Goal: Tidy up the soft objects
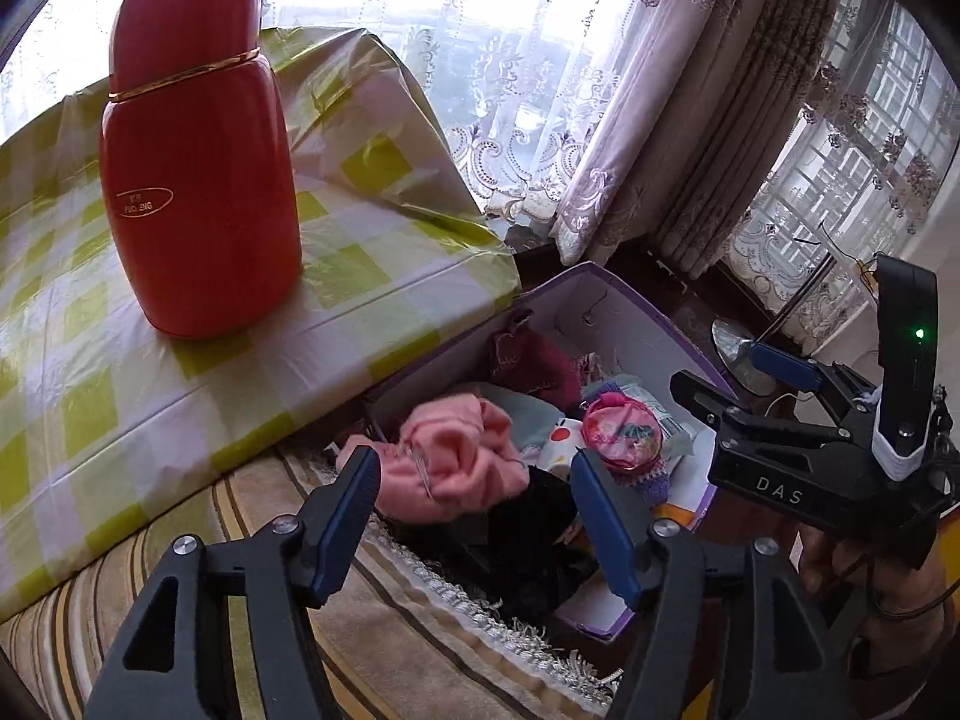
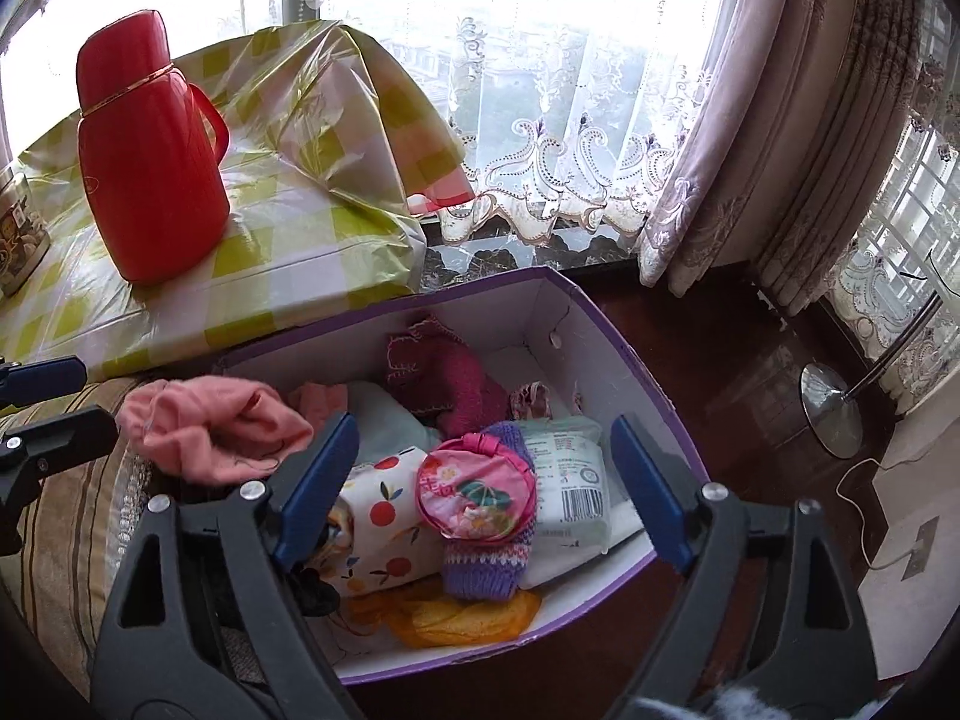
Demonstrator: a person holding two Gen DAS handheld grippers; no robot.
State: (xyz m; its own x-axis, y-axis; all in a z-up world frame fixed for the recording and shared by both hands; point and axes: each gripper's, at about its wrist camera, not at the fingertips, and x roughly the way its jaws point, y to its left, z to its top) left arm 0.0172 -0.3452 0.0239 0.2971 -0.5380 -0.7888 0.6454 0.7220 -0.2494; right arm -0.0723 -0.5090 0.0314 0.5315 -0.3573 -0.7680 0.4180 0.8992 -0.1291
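A purple cardboard box [image 2: 630, 354] with a white inside holds several soft things: a magenta knit [image 2: 444, 378], a fruit-print cloth [image 2: 378, 516], a round pink pouch [image 2: 477, 495], a purple knitted piece [image 2: 486, 570], a tissue pack [image 2: 570, 480] and a yellow cloth [image 2: 456, 612]. A pink cloth [image 2: 210, 426] is draped over the box's left rim. In the left wrist view the pink cloth [image 1: 456, 456] lies between the tips of my left gripper [image 1: 474, 480], whose pads stand apart from it. My right gripper [image 2: 480, 468] hangs open over the box, holding nothing. The right gripper [image 1: 732, 372] also shows at the box's right side.
A red thermos [image 1: 198, 180] stands on a table with a green checked plastic cover [image 1: 360, 276], left of the box. A striped fringed cushion [image 1: 240, 510] lies under my left gripper. Curtains [image 2: 750, 150] hang behind, and a lamp base [image 2: 831, 414] sits on the dark floor.
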